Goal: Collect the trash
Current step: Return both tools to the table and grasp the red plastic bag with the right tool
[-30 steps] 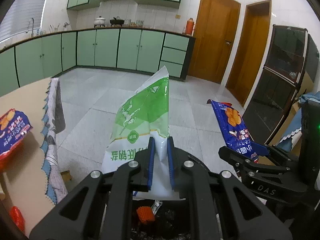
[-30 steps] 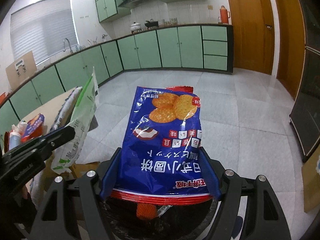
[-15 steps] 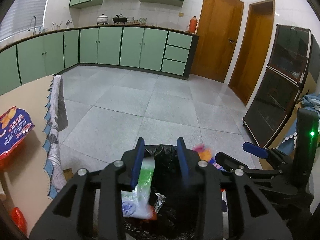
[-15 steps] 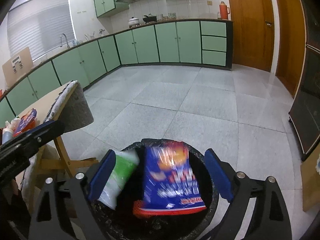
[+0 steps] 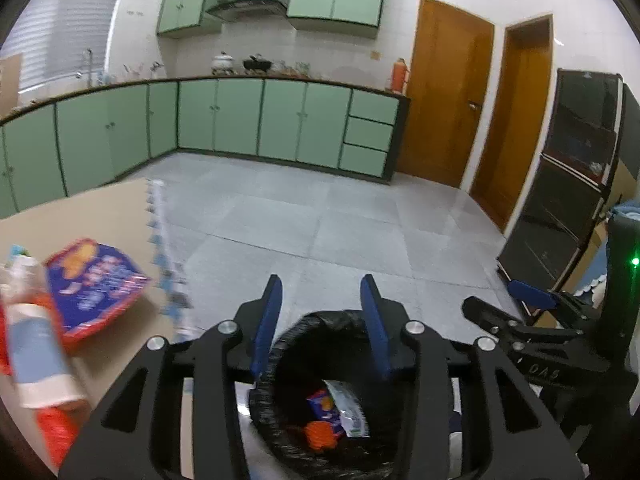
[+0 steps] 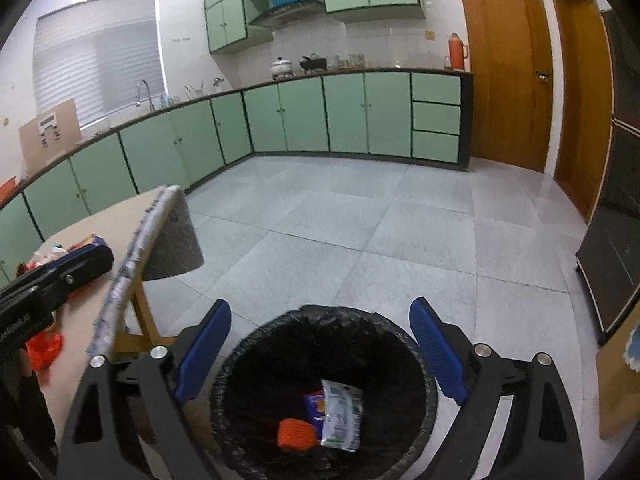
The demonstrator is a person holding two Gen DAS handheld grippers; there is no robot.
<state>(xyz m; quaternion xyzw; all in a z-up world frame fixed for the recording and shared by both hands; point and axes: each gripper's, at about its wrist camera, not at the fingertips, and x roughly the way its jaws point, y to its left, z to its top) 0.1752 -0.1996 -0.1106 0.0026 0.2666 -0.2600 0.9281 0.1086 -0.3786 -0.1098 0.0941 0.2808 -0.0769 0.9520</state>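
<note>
Right wrist view: a bin lined with a black bag (image 6: 420,364) is seen on the grey tiled floor (image 6: 400,240), directly below the right tool (image 6: 320,344). At the bottom of the bin 3 pieces of trash are seen lying together: a white and green wrapper (image 6: 342,414), a blue snack packet (image 6: 314,406) partly covered by it, and an orange piece (image 6: 295,435) just beside both. The 2 blue fingers (image 6: 438,350) of the right tool are spread wide and nothing is held between them.

Left wrist view: the same bin (image 5: 280,364) is shown below the left tool (image 5: 320,322), whose blue fingers (image 5: 267,324) are parted, less widely than those of the right tool, with nothing gripped. The wrapper (image 5: 348,410), packet (image 5: 322,404) and orange piece (image 5: 320,434) are visible inside the bag. The right tool (image 5: 532,300) is seen at the right edge.

On the counter (image 5: 100,216) to the left, a second blue snack packet with a red edge (image 5: 94,284) is seen lying flat, with a white and pale blue bottle (image 5: 34,340), blurred, near it. A patterned cloth (image 6: 136,248) is draped over the counter's edge.
</note>
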